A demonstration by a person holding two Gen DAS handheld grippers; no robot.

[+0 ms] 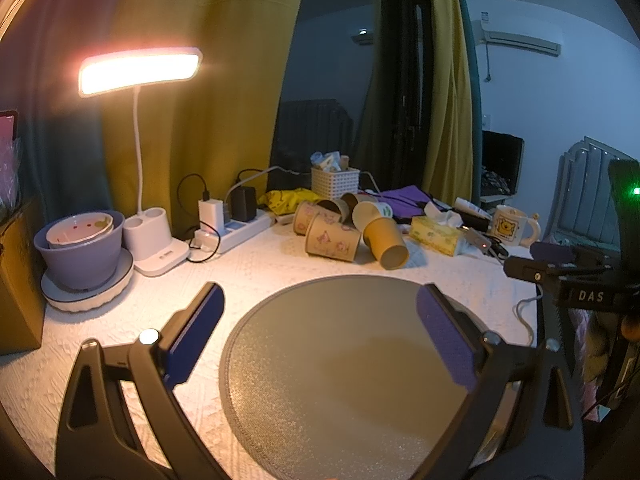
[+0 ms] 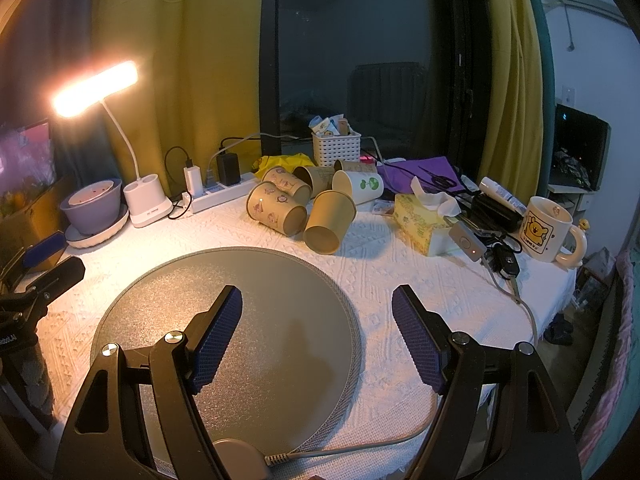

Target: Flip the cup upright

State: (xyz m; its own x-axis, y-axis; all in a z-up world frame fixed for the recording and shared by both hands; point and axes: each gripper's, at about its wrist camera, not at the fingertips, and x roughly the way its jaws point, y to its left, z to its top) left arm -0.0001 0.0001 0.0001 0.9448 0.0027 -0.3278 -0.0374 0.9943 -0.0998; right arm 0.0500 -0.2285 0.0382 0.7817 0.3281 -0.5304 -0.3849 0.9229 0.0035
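Several paper cups lie on their sides in a pile at the back of the white table. A plain tan cup [image 2: 329, 220] is nearest, also in the left wrist view [image 1: 387, 241]. A cartoon-printed cup [image 2: 276, 213] lies to its left, also in the left wrist view [image 1: 333, 239]. A white cup with a green print [image 2: 358, 186] lies behind. My left gripper [image 1: 320, 312] is open and empty above the round grey mat [image 1: 344, 380]. My right gripper [image 2: 317, 312] is open and empty over the mat's right edge [image 2: 240, 344]. Both are well short of the cups.
A lit desk lamp [image 1: 138, 70], a purple bowl on a plate [image 1: 80, 252] and a power strip [image 1: 236, 232] stand at the left. A tissue box [image 2: 420, 220], a bear mug [image 2: 548, 228], keys and a white basket [image 2: 336, 148] are at the right and back. A cable [image 2: 360, 448] crosses the mat.
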